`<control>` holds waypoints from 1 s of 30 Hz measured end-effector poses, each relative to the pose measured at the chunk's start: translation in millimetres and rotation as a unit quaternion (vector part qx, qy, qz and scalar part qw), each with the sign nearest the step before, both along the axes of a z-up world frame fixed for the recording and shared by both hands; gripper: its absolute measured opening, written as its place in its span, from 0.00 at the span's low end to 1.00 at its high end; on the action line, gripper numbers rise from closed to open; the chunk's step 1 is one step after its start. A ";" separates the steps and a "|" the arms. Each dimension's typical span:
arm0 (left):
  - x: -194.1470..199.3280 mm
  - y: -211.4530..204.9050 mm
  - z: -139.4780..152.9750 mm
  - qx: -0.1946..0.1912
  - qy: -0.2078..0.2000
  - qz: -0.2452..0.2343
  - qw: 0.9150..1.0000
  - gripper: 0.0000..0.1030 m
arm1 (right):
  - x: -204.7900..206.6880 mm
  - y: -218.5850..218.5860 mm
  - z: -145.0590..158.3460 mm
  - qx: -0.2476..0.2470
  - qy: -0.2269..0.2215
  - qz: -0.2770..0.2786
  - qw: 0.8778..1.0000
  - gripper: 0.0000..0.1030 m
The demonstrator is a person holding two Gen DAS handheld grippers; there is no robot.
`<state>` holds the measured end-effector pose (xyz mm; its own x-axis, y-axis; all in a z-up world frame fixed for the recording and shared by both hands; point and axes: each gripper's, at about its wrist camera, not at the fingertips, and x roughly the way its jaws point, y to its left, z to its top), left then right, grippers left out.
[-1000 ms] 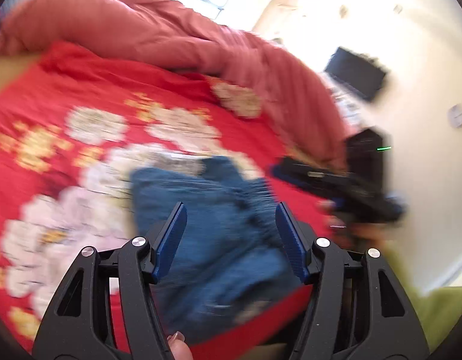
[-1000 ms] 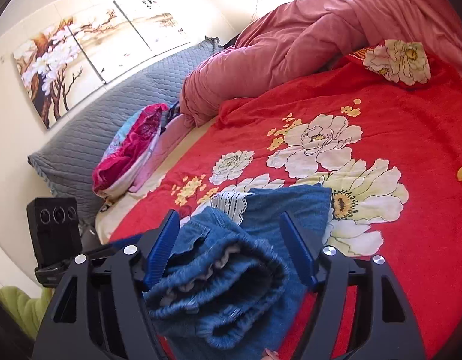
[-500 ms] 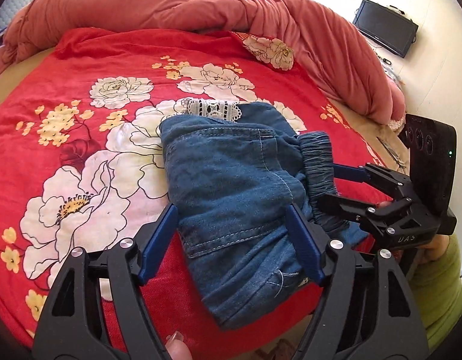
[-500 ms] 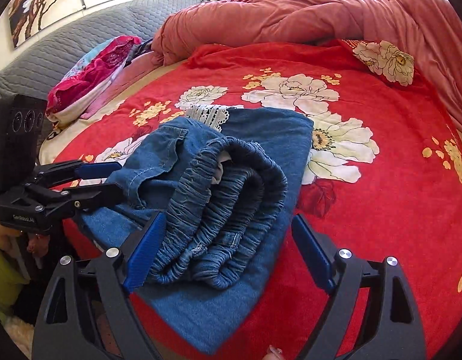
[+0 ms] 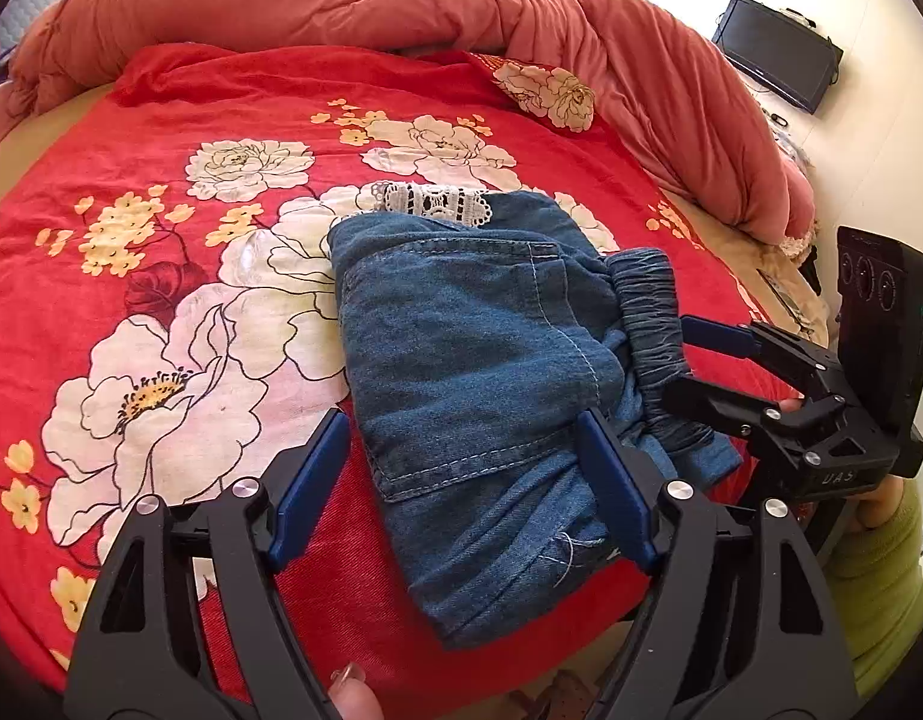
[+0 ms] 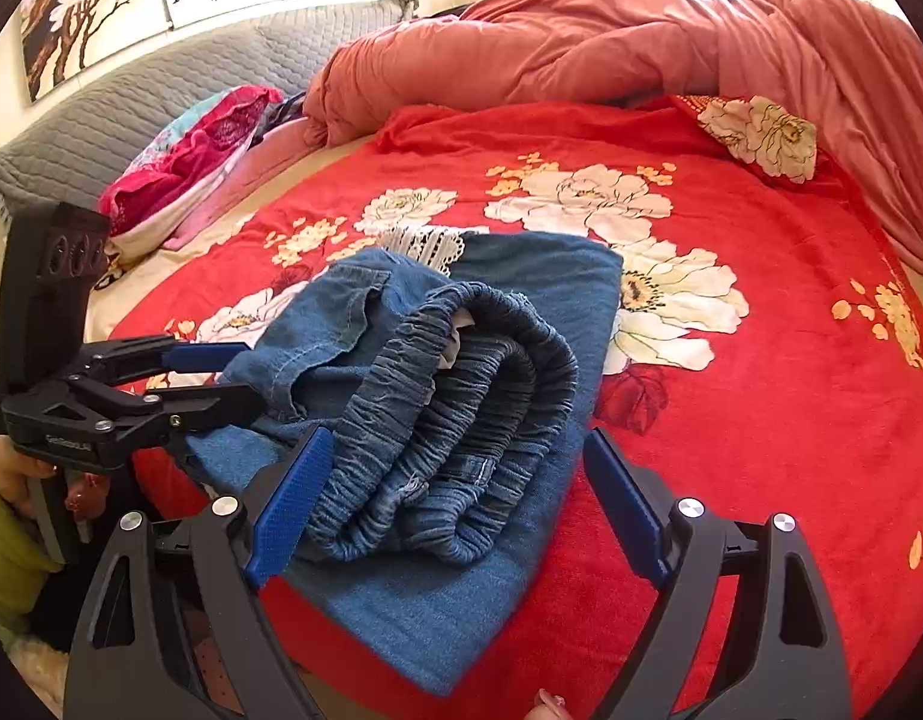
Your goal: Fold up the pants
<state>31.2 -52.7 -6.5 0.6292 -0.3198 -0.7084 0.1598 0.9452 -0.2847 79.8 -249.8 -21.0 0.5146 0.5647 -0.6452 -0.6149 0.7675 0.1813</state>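
Note:
The blue denim pants (image 5: 479,360) lie folded in a compact bundle on the red flowered blanket (image 5: 161,192), with the gathered elastic waistband (image 6: 455,396) facing the right wrist view and white lace trim (image 5: 431,201) at the far edge. My left gripper (image 5: 467,480) is open and empty, just in front of the bundle's near edge. My right gripper (image 6: 455,498) is open and empty, its fingers straddling the waistband end. The right gripper also shows in the left wrist view (image 5: 701,360), and the left gripper in the right wrist view (image 6: 227,378).
A bunched salmon-pink duvet (image 5: 401,0) runs along the far and right sides of the bed. A grey quilted headboard cushion (image 6: 131,102) and pink clothes (image 6: 191,150) lie at the left. A black wall screen (image 5: 779,51) hangs at the far right. The bed edge is close below.
Both grippers have pulled back toward the bed's near edge and steadied. The folded pants lie still on the blanket. Both grippers stay open.

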 end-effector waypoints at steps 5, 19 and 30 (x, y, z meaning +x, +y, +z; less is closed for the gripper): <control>0.9 1.6 -1.6 0.001 0.006 -0.001 1.000 0.70 | -2.0 -0.8 0.9 0.002 0.000 -0.005 1.000 0.84; -6.9 0.9 -4.3 0.022 0.025 -0.016 0.999 0.72 | -0.7 -18.2 15.3 0.030 -0.004 -0.048 0.998 0.87; -18.0 20.4 17.3 -0.002 -0.018 0.027 0.999 0.82 | 5.4 -26.4 22.5 0.033 -0.001 -0.081 0.996 0.87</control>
<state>13.2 -32.4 10.8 0.6700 -0.2878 -0.6843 0.1190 0.9515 -0.2837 85.2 -276.2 1.5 0.6039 0.5163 -0.6072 -0.4853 0.8425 0.2337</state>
